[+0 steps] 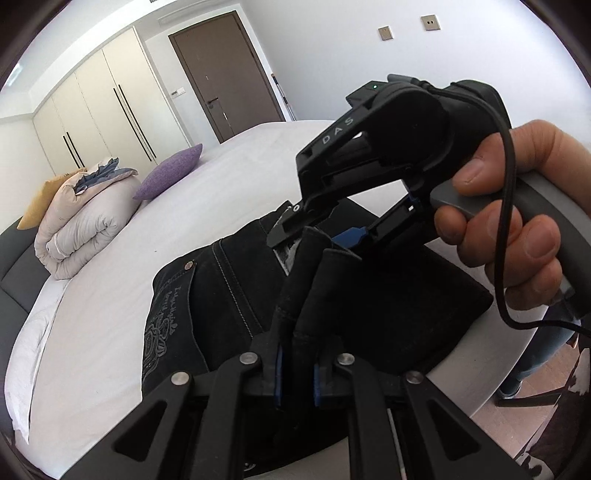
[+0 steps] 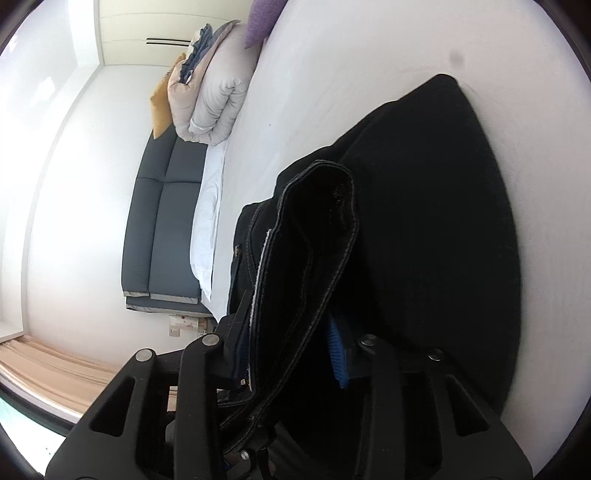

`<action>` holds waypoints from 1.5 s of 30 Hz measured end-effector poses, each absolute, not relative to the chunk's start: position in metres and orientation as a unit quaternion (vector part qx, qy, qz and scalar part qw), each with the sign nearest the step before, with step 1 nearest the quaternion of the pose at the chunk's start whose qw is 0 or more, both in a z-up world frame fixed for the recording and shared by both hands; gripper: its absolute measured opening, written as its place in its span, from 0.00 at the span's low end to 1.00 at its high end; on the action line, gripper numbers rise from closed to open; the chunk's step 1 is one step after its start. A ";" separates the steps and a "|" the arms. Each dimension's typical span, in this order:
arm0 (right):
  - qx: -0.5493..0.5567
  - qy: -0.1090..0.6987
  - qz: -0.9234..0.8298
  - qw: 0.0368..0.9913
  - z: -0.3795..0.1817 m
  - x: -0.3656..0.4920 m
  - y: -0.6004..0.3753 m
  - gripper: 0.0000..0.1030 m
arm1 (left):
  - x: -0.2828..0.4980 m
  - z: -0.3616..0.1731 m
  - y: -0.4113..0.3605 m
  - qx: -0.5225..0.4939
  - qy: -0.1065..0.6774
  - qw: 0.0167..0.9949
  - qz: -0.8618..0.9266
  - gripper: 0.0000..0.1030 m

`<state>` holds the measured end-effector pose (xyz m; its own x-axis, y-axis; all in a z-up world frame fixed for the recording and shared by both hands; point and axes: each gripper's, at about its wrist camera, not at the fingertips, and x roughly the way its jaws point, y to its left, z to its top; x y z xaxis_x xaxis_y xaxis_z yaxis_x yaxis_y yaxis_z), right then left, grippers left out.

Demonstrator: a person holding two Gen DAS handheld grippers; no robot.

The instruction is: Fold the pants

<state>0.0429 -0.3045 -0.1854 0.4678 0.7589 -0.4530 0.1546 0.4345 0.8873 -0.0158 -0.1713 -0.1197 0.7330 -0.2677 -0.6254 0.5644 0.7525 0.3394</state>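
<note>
Clamping a bunched fold of the black pants (image 1: 229,295), the left gripper (image 1: 297,373) is holding the cloth just above the white bed (image 1: 221,184). Opposite, the right gripper (image 2: 291,347) is pinching the stitched hem, gripped by the person's right hand (image 1: 517,229).

Quick headcount: one pair of black pants (image 1: 236,280) on one bed (image 1: 229,177). Two hand-held grippers, the left hand-held gripper (image 1: 297,369) and the right hand-held gripper (image 1: 314,232). One purple pillow (image 1: 170,171), one yellow pillow (image 1: 38,203), one rolled-up duvet (image 1: 85,225). One brown door (image 1: 225,70), and two wall plates (image 1: 385,33) up high.
</note>
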 end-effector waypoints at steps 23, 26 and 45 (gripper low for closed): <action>0.416 0.438 0.178 0.777 -0.138 0.031 -0.366 0.08 | -0.007 -0.118 -0.210 0.314 0.260 0.870 -0.276 0.11; 0.423 0.441 0.171 0.773 -0.147 0.026 -0.377 0.08 | -0.005 -0.124 -0.212 0.316 0.269 0.865 -0.282 0.11; 0.446 0.427 0.148 0.773 -0.172 -0.002 -0.388 0.09 | -0.022 -0.135 -0.218 0.328 0.268 0.853 -0.306 0.11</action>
<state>-0.0017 -0.3879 -0.1715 0.5913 0.6098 -0.5277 0.1513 0.5588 0.8154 -0.0218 -0.2177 -0.1345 0.6692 -0.3451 -0.6580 0.6972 0.5980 0.3954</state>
